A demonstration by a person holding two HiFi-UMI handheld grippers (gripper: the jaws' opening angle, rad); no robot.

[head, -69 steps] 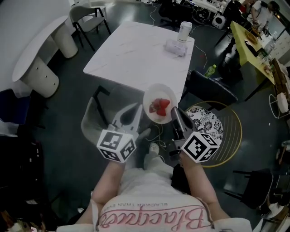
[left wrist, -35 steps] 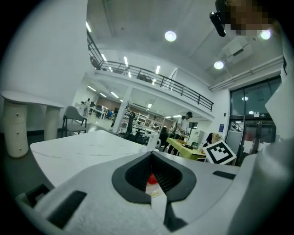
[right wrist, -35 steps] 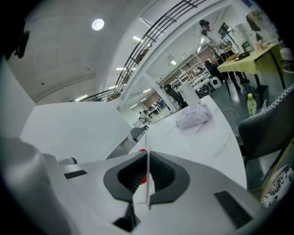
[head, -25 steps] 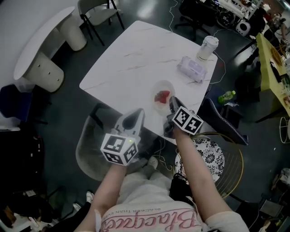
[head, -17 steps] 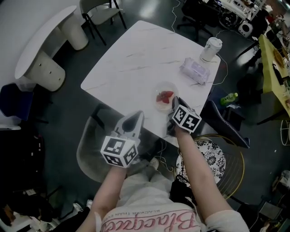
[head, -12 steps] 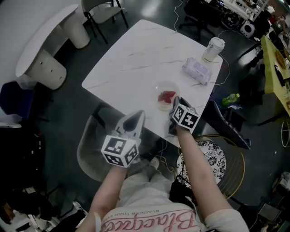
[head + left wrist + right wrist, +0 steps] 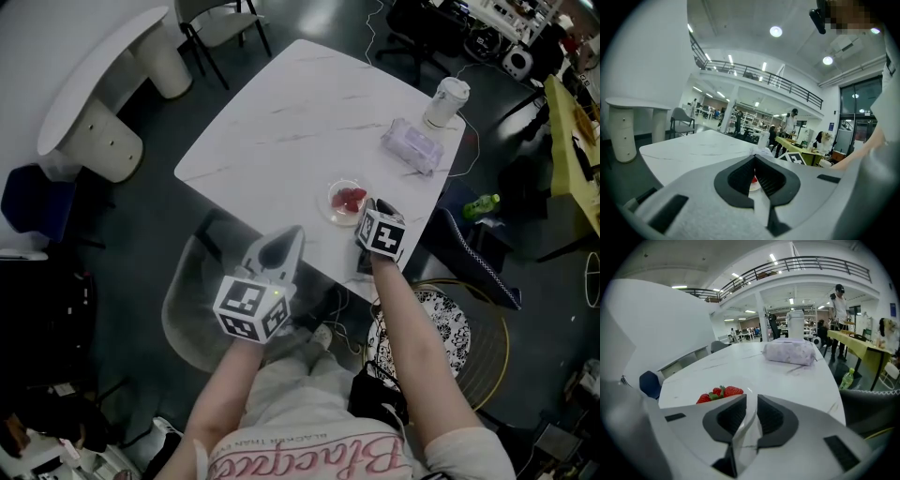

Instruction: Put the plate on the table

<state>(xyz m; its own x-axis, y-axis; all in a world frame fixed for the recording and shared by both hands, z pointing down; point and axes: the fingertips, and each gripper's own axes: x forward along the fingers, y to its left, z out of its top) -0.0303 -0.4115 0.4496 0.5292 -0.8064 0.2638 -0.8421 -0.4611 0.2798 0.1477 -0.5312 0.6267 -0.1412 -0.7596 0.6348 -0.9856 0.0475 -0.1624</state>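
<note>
A small translucent plate (image 7: 348, 201) with strawberries (image 7: 721, 393) rests on the white marble table (image 7: 286, 112), near its front right edge. My right gripper (image 7: 367, 212) reaches it from the near side; the plate's near rim (image 7: 749, 420) runs between its jaws, which are shut on it. My left gripper (image 7: 289, 235) hangs in front of the table edge, off to the plate's left, with its jaws shut and nothing in them. Through the left gripper (image 7: 754, 158) view's jaw notch a sliver of the plate (image 7: 754, 185) shows.
Farther back on the table lie a pack of wipes (image 7: 412, 146) and a lidded cup (image 7: 446, 100). A clear chair (image 7: 192, 302) stands under my left gripper. A patterned round stool (image 7: 442, 321) and a green bottle (image 7: 480, 204) are on the right.
The right gripper carried the plate from in front of the table onto the tabletop and lowered it. The left gripper has stayed beside the table edge.
</note>
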